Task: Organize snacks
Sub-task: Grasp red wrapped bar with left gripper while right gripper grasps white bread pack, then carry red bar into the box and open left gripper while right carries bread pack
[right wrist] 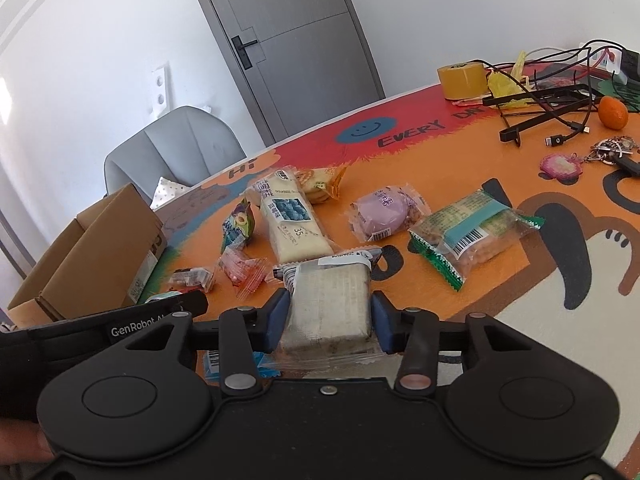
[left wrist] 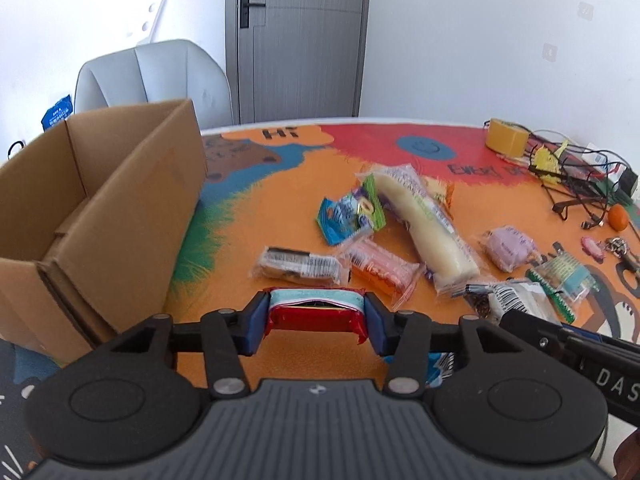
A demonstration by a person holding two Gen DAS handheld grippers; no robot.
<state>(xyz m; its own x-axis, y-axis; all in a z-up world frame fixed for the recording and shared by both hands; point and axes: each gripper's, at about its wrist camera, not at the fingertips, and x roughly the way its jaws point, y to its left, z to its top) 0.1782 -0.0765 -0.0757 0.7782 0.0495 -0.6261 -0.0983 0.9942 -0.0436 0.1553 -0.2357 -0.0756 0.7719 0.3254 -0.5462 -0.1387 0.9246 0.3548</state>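
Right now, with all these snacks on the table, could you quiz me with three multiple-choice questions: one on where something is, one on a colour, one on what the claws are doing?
1. Where is the cardboard box relative to the snacks?
A. To their left
B. To their right
C. On top of them

2. What colour is the tape roll?
A. Blue
B. Yellow
C. Green

3. What is the state of the two claws?
A. Both open and bare
B. Only the left one holds something
C. Each is shut on a snack

Answers:
1. A: in the left wrist view the box stands at the table's left edge, snacks spread to its right.
2. B: the roll by the cables is yellow.
3. C: the left claw clamps a red packet, and the right claw clamps a grey bar.
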